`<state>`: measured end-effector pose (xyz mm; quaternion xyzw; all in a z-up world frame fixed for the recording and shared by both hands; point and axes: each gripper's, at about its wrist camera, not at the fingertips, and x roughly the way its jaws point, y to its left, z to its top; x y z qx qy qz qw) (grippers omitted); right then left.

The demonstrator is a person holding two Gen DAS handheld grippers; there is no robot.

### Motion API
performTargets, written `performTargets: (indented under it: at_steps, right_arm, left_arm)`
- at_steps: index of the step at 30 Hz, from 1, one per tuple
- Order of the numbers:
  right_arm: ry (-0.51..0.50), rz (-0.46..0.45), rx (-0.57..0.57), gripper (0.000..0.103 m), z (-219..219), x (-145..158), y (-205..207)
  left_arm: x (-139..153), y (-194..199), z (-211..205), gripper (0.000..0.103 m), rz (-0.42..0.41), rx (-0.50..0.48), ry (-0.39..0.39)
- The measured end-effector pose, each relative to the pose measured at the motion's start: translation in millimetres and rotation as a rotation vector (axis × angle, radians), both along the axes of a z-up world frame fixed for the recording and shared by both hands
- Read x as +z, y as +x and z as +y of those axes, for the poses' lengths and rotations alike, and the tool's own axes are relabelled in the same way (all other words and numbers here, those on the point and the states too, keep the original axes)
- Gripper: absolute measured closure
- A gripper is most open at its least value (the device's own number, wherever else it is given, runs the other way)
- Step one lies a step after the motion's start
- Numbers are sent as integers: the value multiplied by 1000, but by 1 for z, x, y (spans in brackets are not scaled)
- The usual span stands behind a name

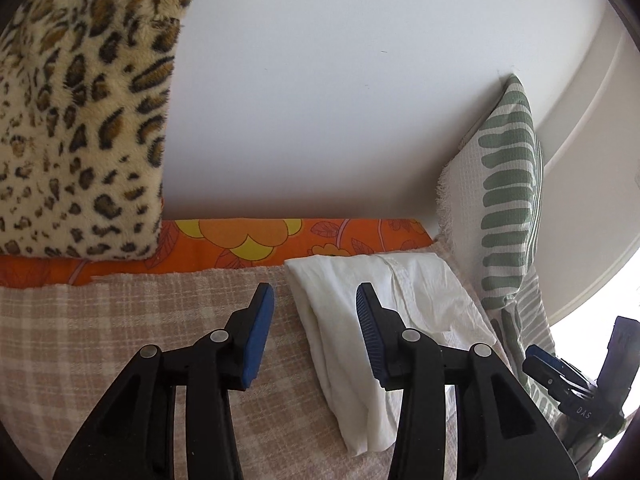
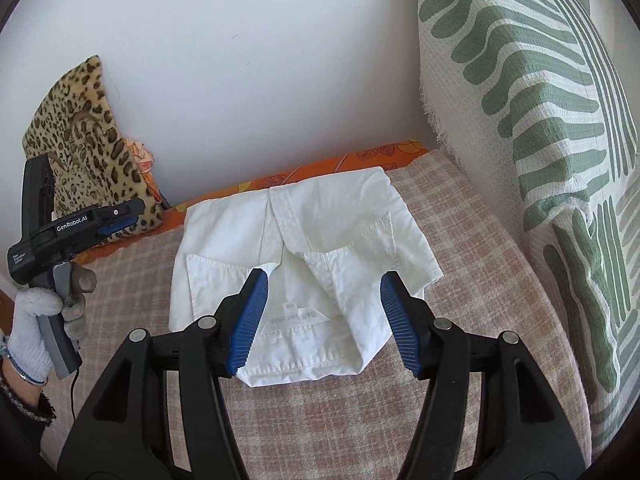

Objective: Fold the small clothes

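The right claw (image 2: 324, 320) hangs released over the folded white shirt (image 2: 304, 248) lying on the checked bed cover (image 2: 460, 280); the left claw (image 1: 316, 332) is released too. Next, smooth the collar flat before another fold.

My left wrist camera sits just behind my left claw (image 1: 316, 296) and looks forward and downward along its black fingers, close over the beige checked blanket (image 1: 120, 320), toward the plain white wall (image 1: 320, 100). My right wrist camera sits the same way behind my right claw (image 2: 324, 280), tilted more steeply, close above the folded white cotton garment (image 2: 320, 220). Both views share that garment, the blanket, the wall, the plush leopard-print cushion (image 1: 80, 120) on the left and the green-striped white woven pillow (image 2: 540, 140) on the right. Each view catches the other claw at its edge.
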<state>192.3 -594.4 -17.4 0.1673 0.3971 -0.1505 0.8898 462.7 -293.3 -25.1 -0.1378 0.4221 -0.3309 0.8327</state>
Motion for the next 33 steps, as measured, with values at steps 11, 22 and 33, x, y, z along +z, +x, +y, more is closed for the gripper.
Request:
performTargets:
  at_steps: [11,22,33]
  right_arm:
    - [-19,-82,13,41,58,40,-54]
    - [-37,-154,69,41,131,64,-103]
    - [-119,-175,118,41,207,77,-142]
  left_arm:
    - [40,-79,58,41,-52,-53,9]
    - [51,-170,125,39,-123,-72,59]
    - [70,-247,168,31,-236,-77,63]
